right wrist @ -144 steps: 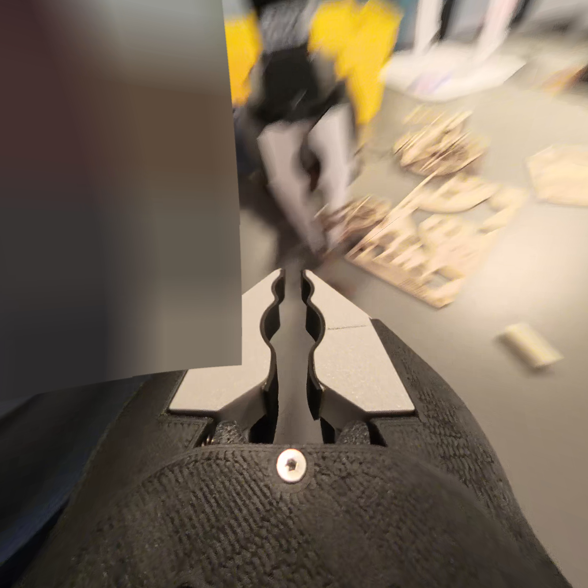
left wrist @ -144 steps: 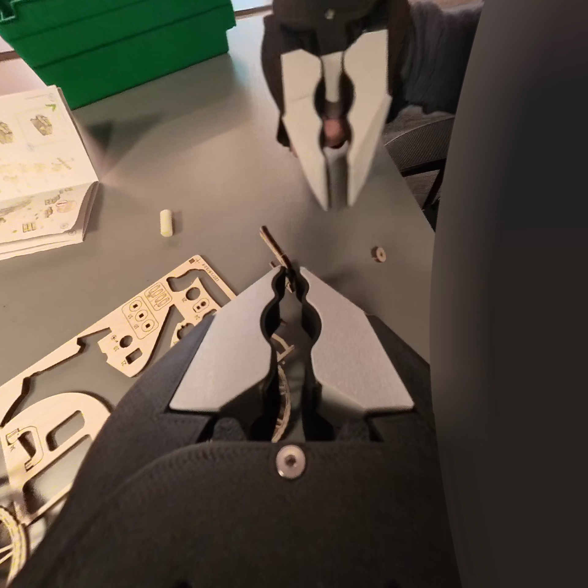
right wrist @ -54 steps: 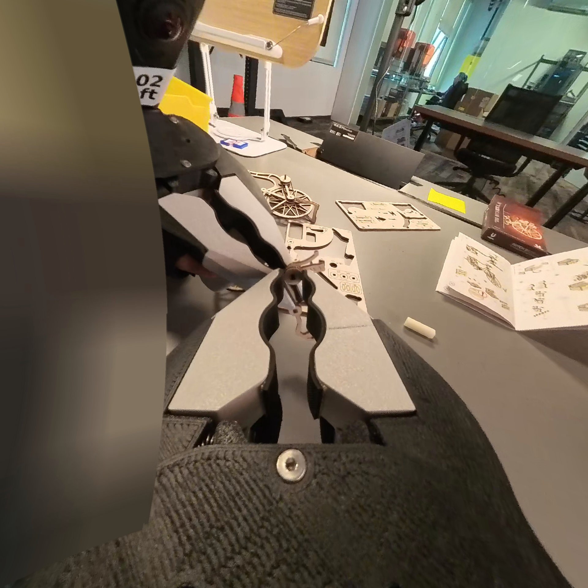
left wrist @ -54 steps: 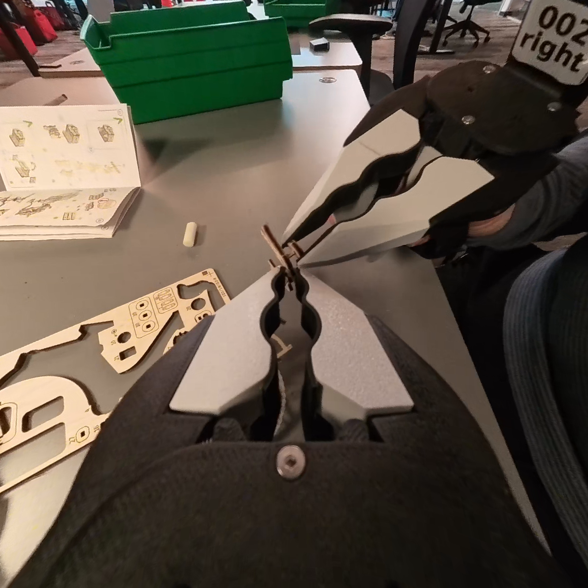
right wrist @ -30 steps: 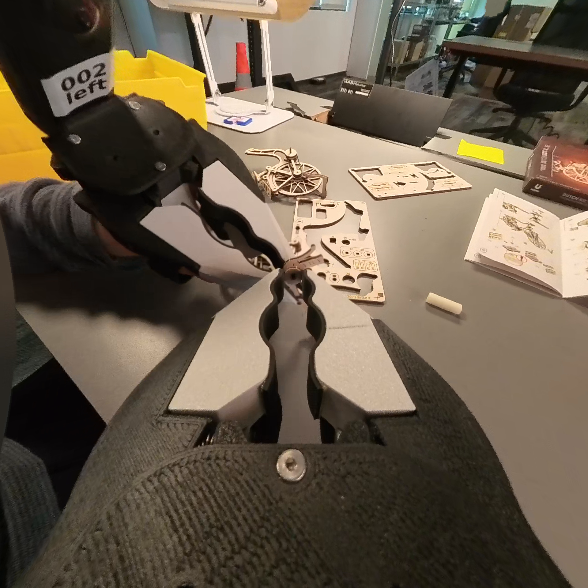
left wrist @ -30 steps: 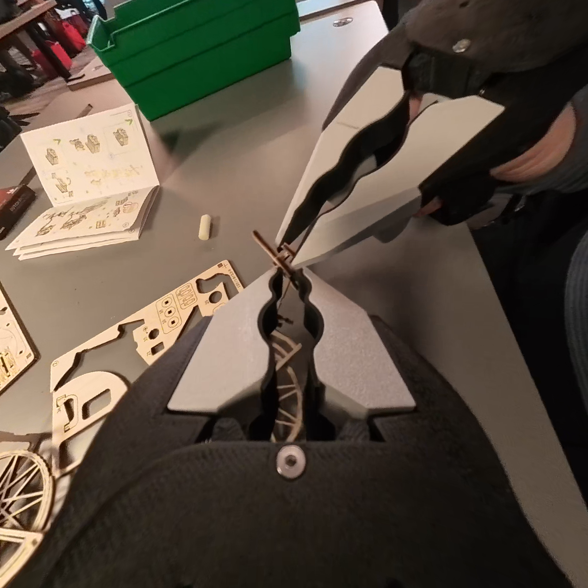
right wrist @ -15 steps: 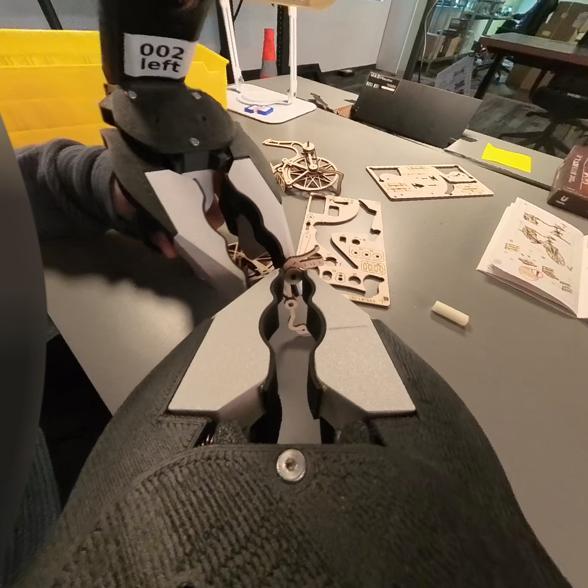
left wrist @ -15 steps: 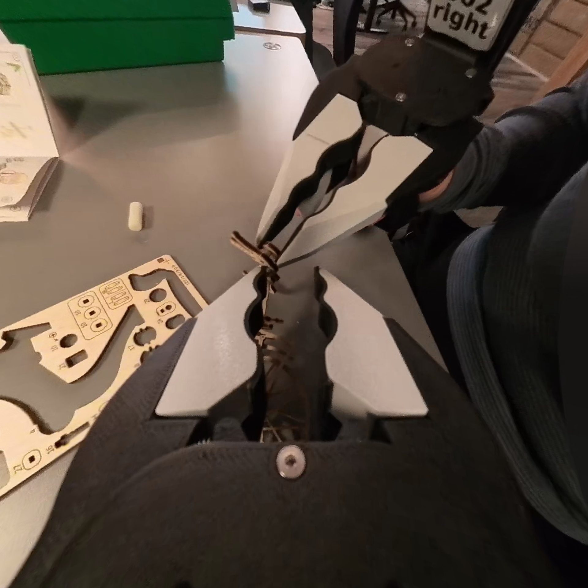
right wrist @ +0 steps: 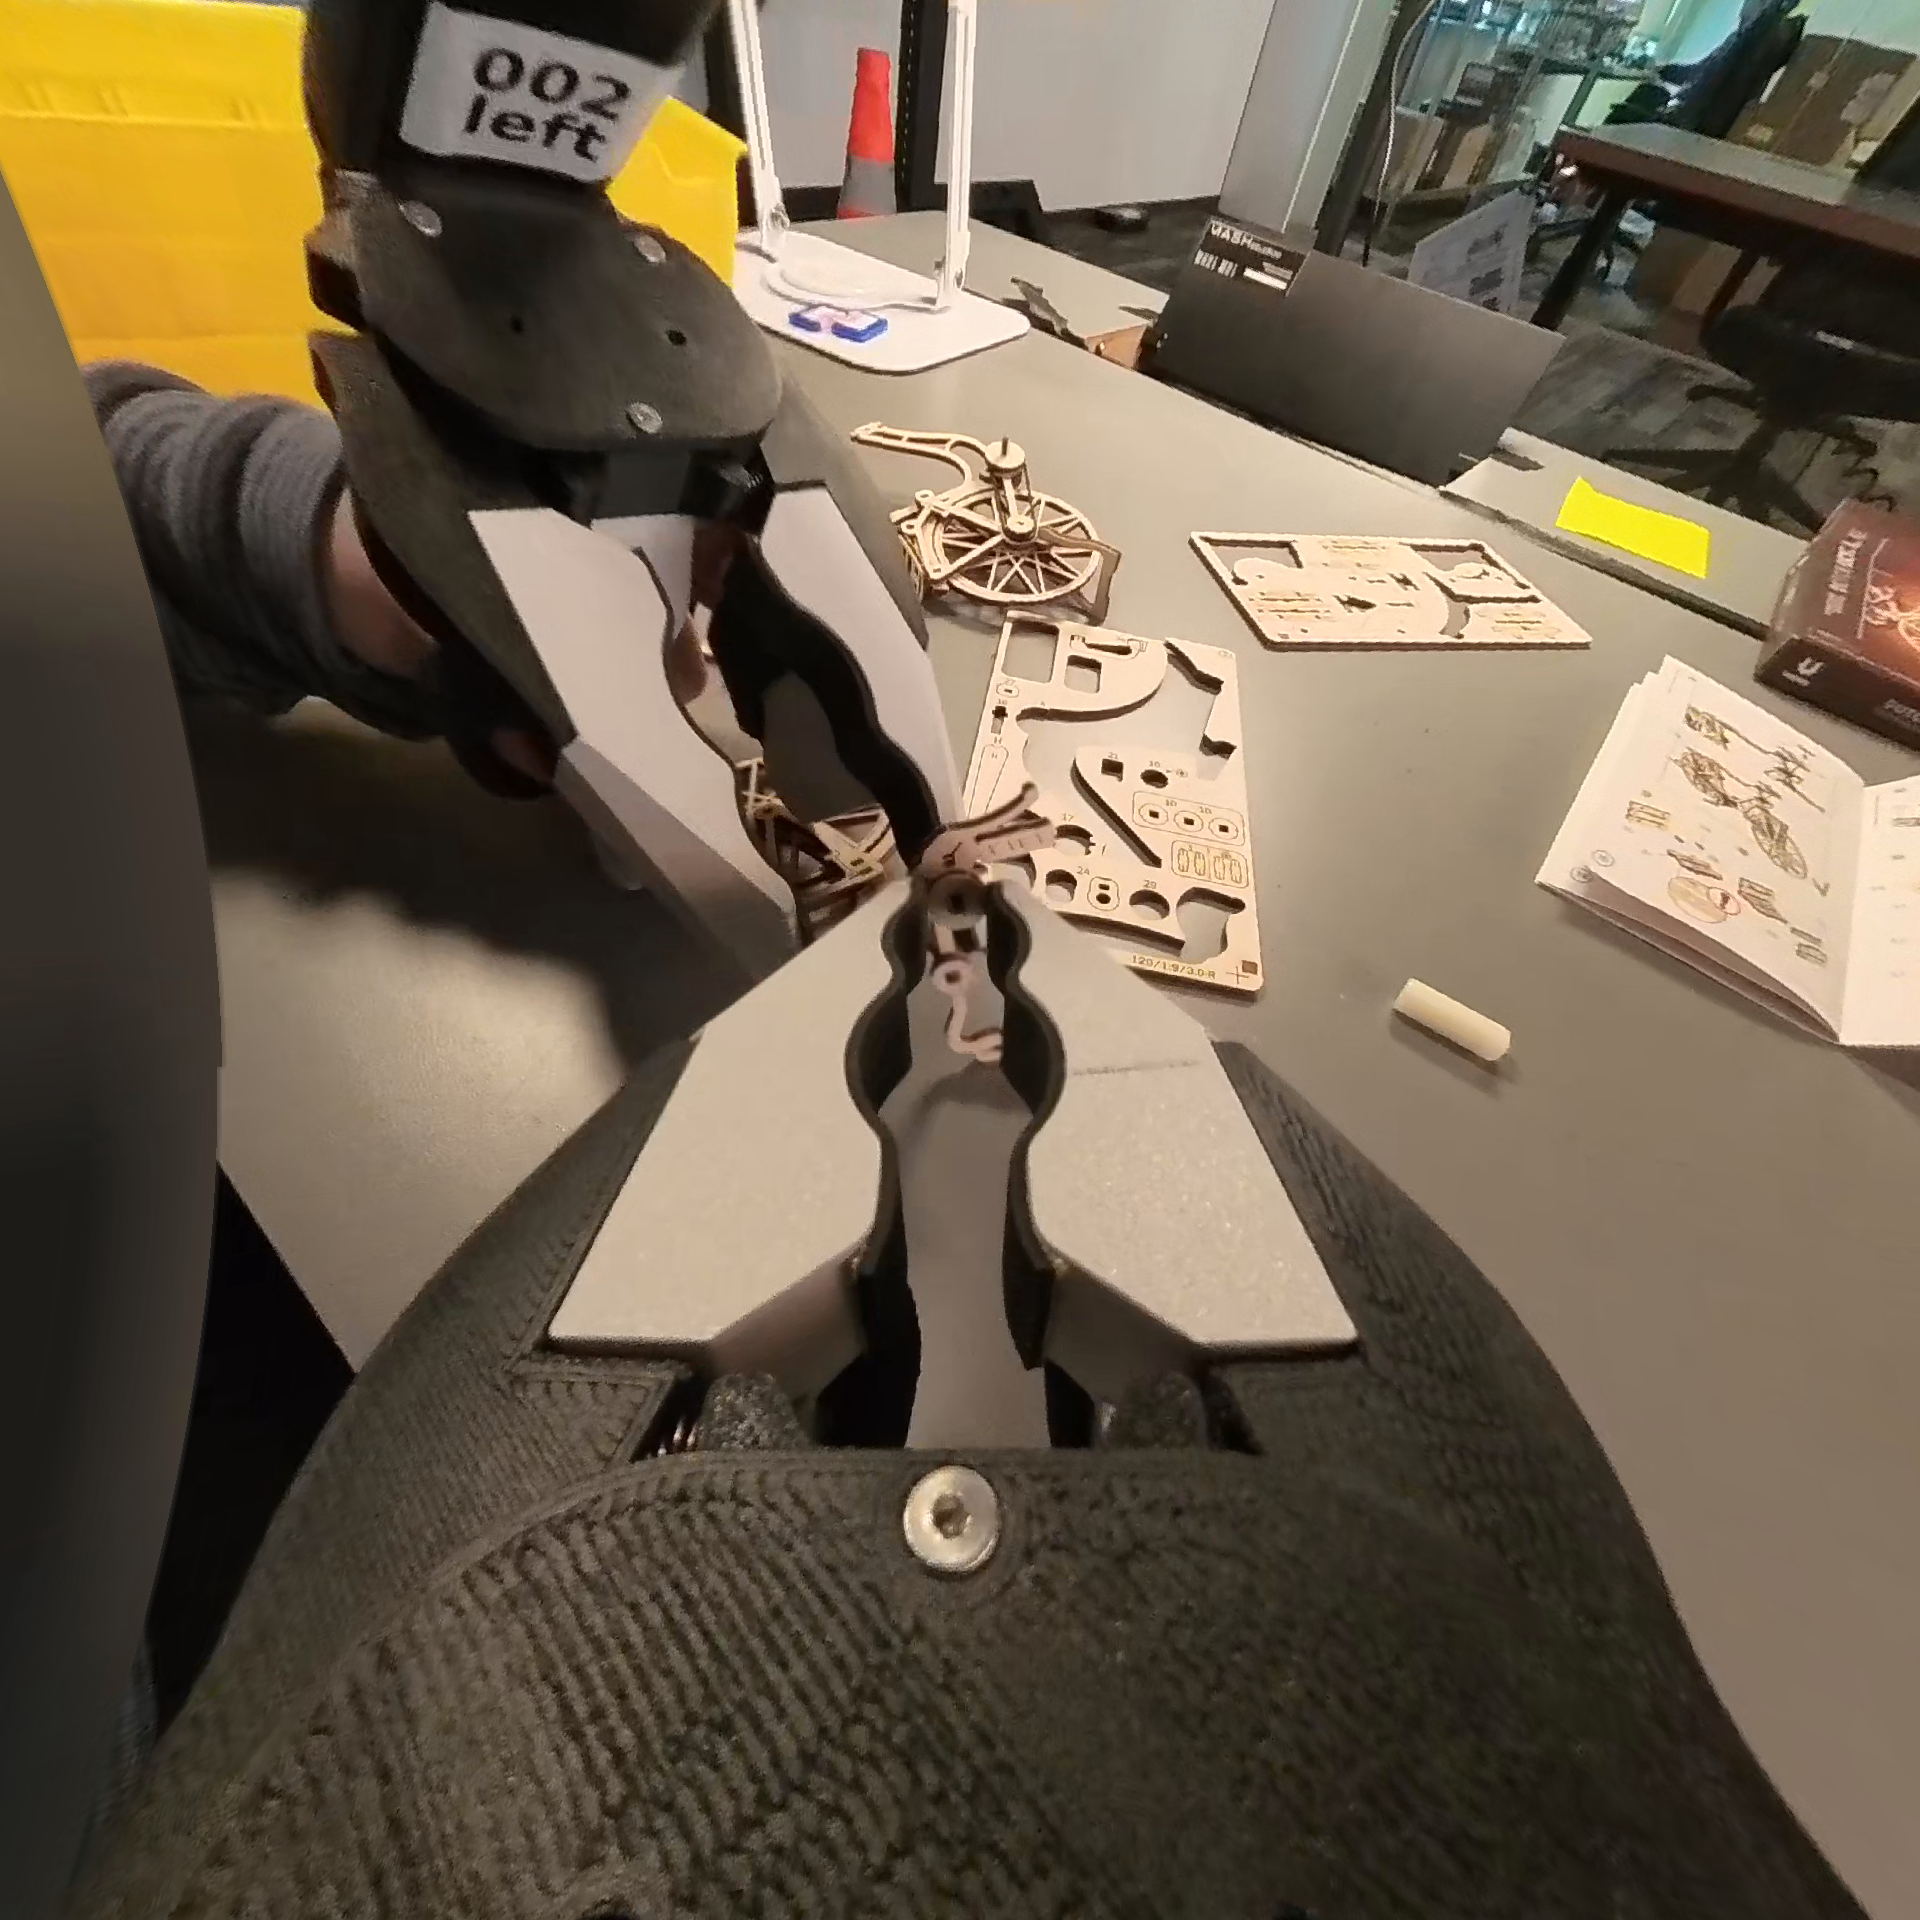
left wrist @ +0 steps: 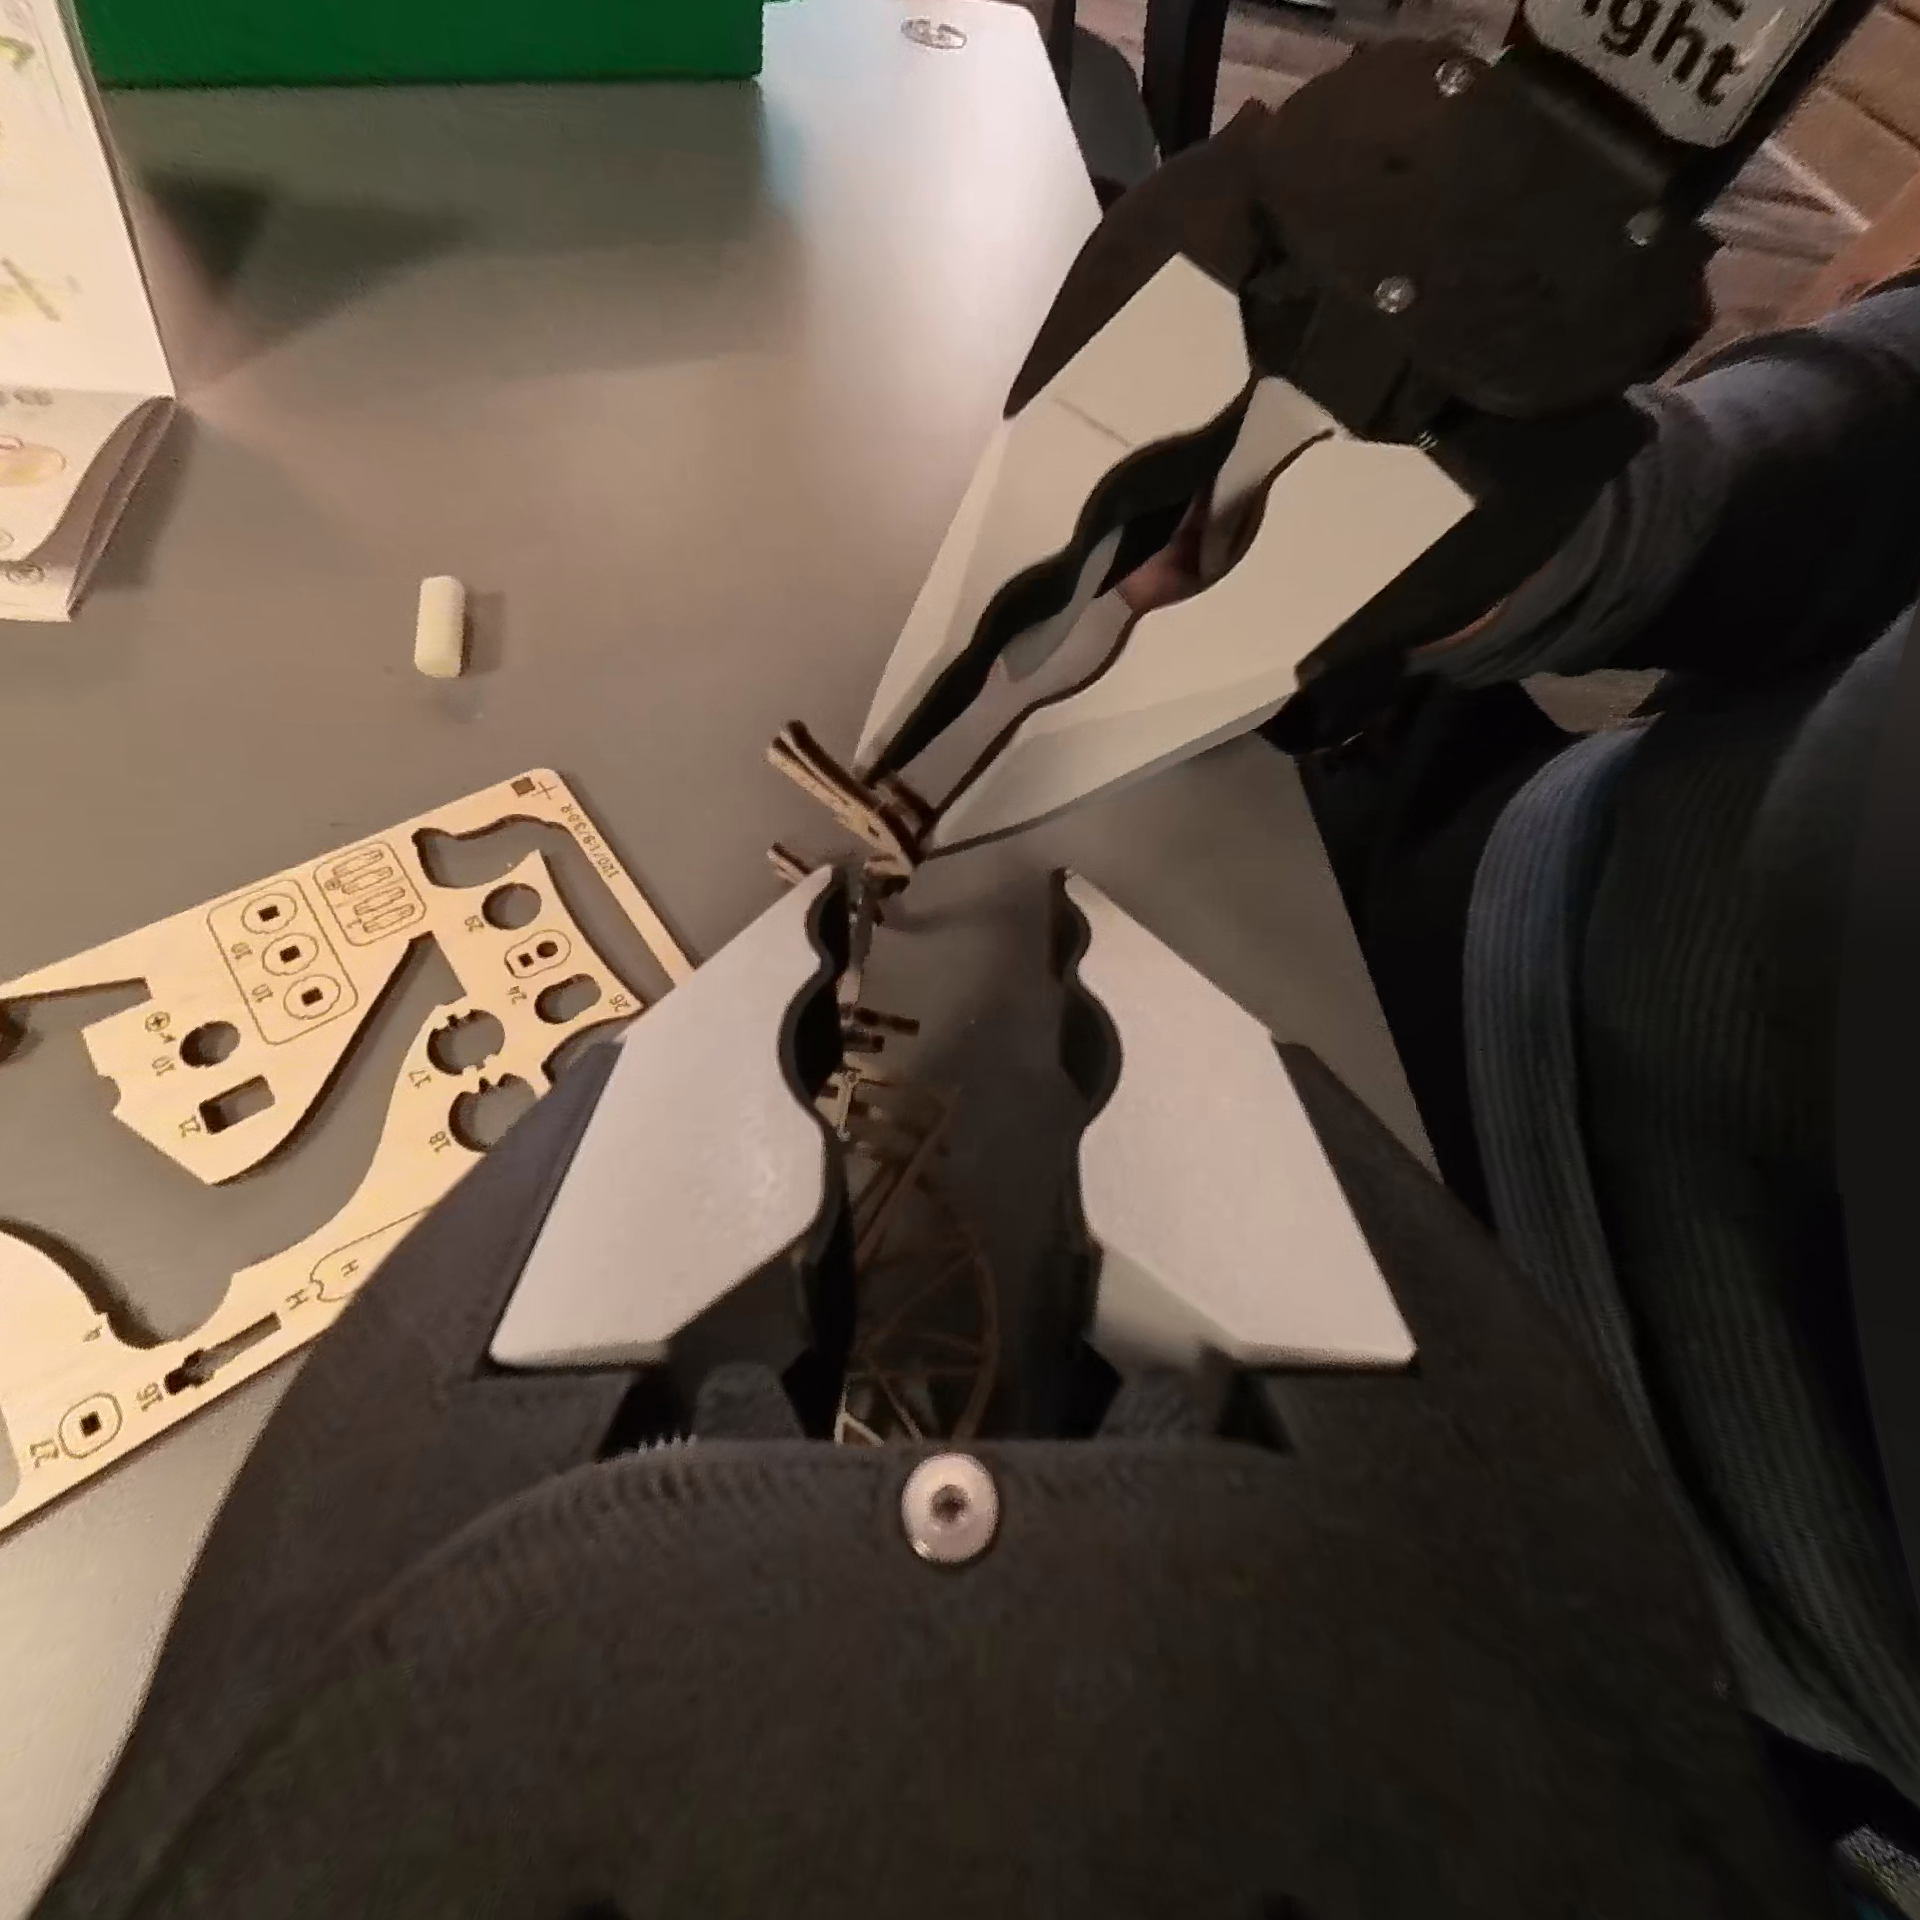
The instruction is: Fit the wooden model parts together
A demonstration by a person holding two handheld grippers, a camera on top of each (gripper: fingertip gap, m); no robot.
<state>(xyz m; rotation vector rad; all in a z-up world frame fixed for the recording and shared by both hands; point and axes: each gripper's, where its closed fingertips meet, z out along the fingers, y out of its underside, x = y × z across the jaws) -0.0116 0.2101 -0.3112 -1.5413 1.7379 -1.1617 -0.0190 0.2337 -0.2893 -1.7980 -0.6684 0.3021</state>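
My left gripper (left wrist: 945,883) is open. A spoked wooden wheel assembly (left wrist: 914,1247) sits between its fingers and leans on the left finger (left wrist: 727,1091). My right gripper (left wrist: 894,805) comes in from the upper right, shut on a small layered wooden part (left wrist: 842,795) joined to the top of that assembly. In the right wrist view my right gripper (right wrist: 951,894) pinches the same part (right wrist: 977,842). There my left gripper (right wrist: 860,873) stands at the upper left with its fingers apart around the wheel (right wrist: 821,842).
On the grey table (left wrist: 623,416) lie a punched wooden parts sheet (left wrist: 312,987), a white peg (left wrist: 438,627) and an open booklet (right wrist: 1714,862). Farther off are another wheeled wooden model (right wrist: 997,551), a second sheet (right wrist: 1382,592) and a green bin (left wrist: 416,42). The table edge and the person's leg (left wrist: 1662,1143) are at the right. The white peg (left wrist: 438,627) is about 12 centimetres from both grippers' fingertips. Look for it in the right wrist view (right wrist: 1442,1012) too.
My left gripper was shut on the wheel assembly a second ago; its fingers have spread apart and are wider now. My right gripper has kept its hold on the small part.
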